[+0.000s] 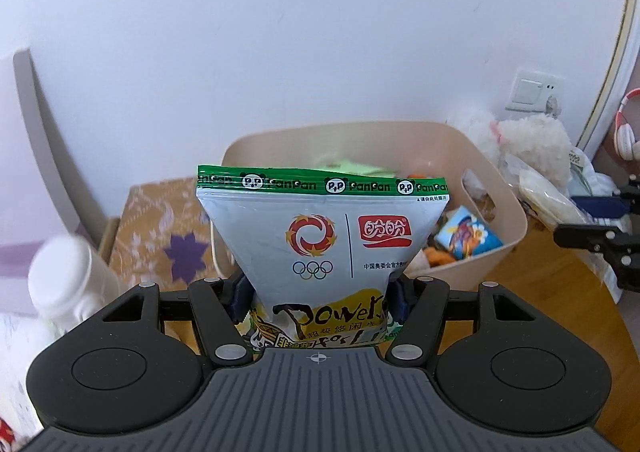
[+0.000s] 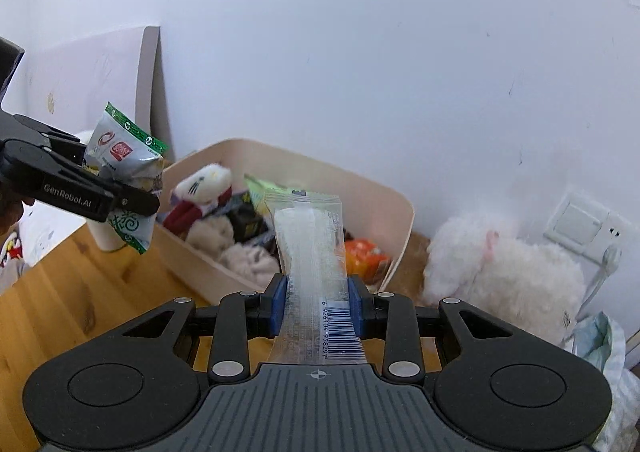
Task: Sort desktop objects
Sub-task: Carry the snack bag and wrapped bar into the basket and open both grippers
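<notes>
My left gripper [image 1: 320,300] is shut on a PanPan snack bag [image 1: 322,236], silver with a green top strip, held upright in the air before the beige bin [image 1: 508,203]. The right wrist view shows the same gripper [image 2: 120,195] and bag [image 2: 124,155] at the left, beside the bin's near left corner. My right gripper [image 2: 318,302] is shut on a clear snack packet [image 2: 310,236] with a barcode, held over the near rim of the bin [image 2: 400,228]. The bin holds plush toys and several snack packs.
A white plush toy [image 2: 504,276] lies right of the bin under a wall socket [image 2: 580,228]. A white bottle [image 1: 68,284] stands at the left. A patterned orange box [image 1: 160,236] sits behind it. The wooden table [image 2: 80,300] runs below. The wall is close behind.
</notes>
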{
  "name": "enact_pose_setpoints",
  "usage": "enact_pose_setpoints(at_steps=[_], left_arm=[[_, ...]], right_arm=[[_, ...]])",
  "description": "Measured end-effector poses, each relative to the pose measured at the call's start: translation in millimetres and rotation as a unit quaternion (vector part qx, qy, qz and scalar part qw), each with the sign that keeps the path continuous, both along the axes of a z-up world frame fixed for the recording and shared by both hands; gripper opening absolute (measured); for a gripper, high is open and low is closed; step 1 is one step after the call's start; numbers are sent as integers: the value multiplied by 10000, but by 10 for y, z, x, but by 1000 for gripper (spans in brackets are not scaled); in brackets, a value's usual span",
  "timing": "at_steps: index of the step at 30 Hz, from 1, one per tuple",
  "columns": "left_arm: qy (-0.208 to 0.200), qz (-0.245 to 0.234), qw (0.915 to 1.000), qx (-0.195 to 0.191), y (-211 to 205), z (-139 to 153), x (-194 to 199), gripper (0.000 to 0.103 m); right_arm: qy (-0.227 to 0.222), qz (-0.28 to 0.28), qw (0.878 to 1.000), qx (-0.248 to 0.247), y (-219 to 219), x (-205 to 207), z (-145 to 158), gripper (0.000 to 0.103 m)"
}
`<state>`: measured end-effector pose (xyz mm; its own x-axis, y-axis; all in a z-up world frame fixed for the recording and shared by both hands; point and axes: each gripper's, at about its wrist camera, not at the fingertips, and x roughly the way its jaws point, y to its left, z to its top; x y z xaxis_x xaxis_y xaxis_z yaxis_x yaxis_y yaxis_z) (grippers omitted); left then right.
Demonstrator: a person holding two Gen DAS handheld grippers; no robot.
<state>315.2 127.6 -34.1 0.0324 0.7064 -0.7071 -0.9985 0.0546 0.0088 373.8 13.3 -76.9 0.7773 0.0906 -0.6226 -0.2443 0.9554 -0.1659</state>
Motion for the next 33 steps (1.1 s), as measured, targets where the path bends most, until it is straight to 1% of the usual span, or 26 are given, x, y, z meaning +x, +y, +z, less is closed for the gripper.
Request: enact_pose_setpoints(at_steps=[9,12,15,21,27,30,33], left_arm=[[244,-180,9991,302,260,173,102,64],[280,-170,9989,342,365,194,136,64],[303,-112,9988,357,493,192,145,64],[264,63,9995,178,727,55,188,64],[273,-10,9995,-187,879,-156,242,64],[287,-12,9990,-332,916,-253,253,64],[363,-62,9986,-385,948,-330,274,64]], right_arm=[[-243,-189,9993,-205,88,380,111,31],[-299,-279,9988,-281,126,539,110,31],[-287,-432,9984,-238,140,689,83,31],[-87,-773,9969,99,152,969,-61,31],[261,-846,9961,-50,204,1121,-337,31],[405,-810,9956,-242,243,1151,-460,31],[508,-773,9949,-392,261,1159,-547,31]])
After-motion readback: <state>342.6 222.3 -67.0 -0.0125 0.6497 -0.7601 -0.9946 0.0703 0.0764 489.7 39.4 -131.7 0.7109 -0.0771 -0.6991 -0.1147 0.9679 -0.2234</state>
